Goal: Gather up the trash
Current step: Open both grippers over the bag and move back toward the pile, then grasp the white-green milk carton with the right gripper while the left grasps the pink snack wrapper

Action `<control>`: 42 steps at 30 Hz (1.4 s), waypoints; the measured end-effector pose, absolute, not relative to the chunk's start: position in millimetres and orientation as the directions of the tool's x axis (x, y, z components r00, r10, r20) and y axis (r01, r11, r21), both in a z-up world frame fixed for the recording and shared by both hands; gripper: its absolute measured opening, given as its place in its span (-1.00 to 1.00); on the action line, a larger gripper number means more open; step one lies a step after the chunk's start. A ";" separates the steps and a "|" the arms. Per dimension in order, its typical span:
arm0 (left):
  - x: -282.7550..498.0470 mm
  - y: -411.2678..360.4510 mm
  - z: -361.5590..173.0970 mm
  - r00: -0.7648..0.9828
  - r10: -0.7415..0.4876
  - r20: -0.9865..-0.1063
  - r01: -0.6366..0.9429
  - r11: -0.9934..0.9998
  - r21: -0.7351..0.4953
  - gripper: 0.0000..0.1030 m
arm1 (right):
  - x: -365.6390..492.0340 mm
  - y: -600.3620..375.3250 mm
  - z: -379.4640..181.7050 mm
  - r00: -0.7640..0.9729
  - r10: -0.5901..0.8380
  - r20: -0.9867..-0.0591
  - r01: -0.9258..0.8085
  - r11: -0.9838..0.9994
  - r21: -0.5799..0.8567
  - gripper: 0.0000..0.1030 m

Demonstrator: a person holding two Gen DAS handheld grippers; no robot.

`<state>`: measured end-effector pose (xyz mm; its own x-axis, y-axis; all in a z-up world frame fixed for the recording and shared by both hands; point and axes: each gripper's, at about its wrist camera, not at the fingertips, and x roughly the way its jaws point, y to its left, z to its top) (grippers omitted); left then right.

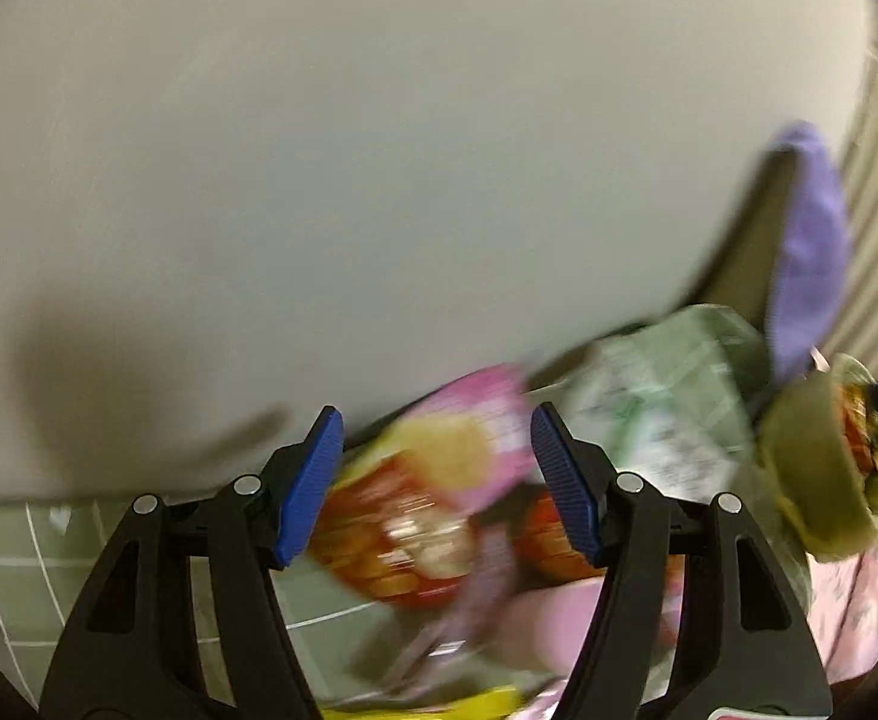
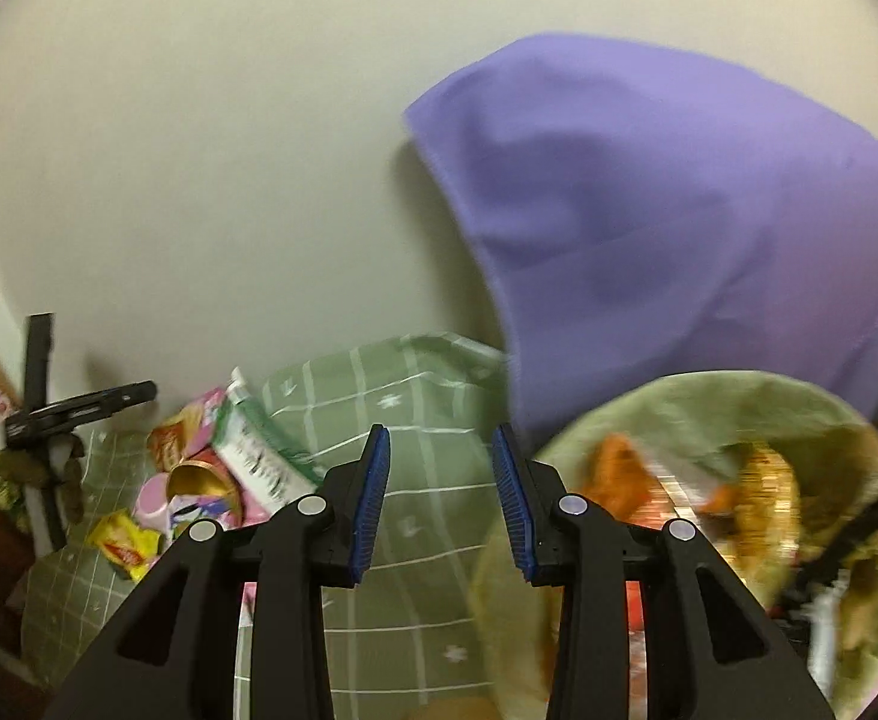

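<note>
**Trash heaped on the green cloth, both tools empty**

Grippers, two of them, hover over the mess. The left gripper has its blue pads spread wide, with nothing between them; just beyond its fingertips lies a blurred pink-and-orange snack wrapper, and past that one pale green printed packet. The right gripper is likewise parted and holds nothing.

From the right-hand camera the litter pile sits off to the left on the green checked cloth. I count one yellow sachet, one pink cup on its side, one gold-lined tub tipped over, one pink-and-orange wrapper and one green-and-white packet leaning across them, all touching or overlapping.

Close on the right is one olive-green bag, its mouth showing orange and yellow wrappers inside. Behind it one purple cloth hangs against the pale wall.
</note>
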<state>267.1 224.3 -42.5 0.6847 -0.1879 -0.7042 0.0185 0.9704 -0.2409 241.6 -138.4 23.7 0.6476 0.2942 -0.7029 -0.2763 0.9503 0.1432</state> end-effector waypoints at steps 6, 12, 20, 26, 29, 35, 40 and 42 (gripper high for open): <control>267.1 227.6 -77.8 0.621 -0.268 -0.736 0.037 0.949 -0.314 0.19 | 265.2 -77.7 -4.6 0.537 0.333 -0.775 -0.407 0.907 0.108 -0.34; 239.2 211.3 -96.1 0.551 -0.339 -0.763 0.029 0.921 -0.388 0.14 | 287.1 -14.3 -41.6 0.421 0.403 -0.813 -0.578 0.810 0.103 -0.34; 206.1 226.2 -64.4 0.634 -0.259 -0.729 -0.066 0.921 -0.384 0.14 | 293.4 -1.4 -83.2 0.383 0.398 -0.834 -0.551 0.822 0.140 -0.33; 202.7 242.9 -44.4 0.680 -0.227 -0.697 -0.113 0.907 -0.405 0.15 | 258.6 -29.6 -96.1 0.240 0.414 -0.878 -0.497 0.829 0.255 -0.33; 202.4 237.3 -40.5 0.687 -0.233 -0.689 -0.087 0.914 -0.396 0.17 | 248.0 -35.4 -86.7 0.295 0.367 -0.882 -0.487 0.852 0.192 -0.34; 208.1 226.7 -45.7 0.685 -0.248 -0.685 -0.065 0.916 -0.396 0.17 | 277.0 -25.0 -65.5 0.373 0.369 -0.851 -0.406 0.890 0.208 0.07; 207.1 232.9 -42.2 0.699 -0.230 -0.678 -0.067 0.922 -0.381 0.19 | 297.7 13.0 -71.6 0.375 0.292 -0.880 -0.390 0.911 0.136 0.08; 205.6 239.4 -42.1 0.702 -0.215 -0.678 -0.079 0.924 -0.375 0.20 | 304.7 20.8 -77.9 0.376 0.265 -0.888 -0.379 0.918 0.113 0.14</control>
<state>205.6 239.4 -42.1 0.7025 -0.2150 -0.6785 -0.0794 0.9237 -0.3749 304.7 20.8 -77.9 0.3764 0.2647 -0.8878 -0.3789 0.9185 0.1133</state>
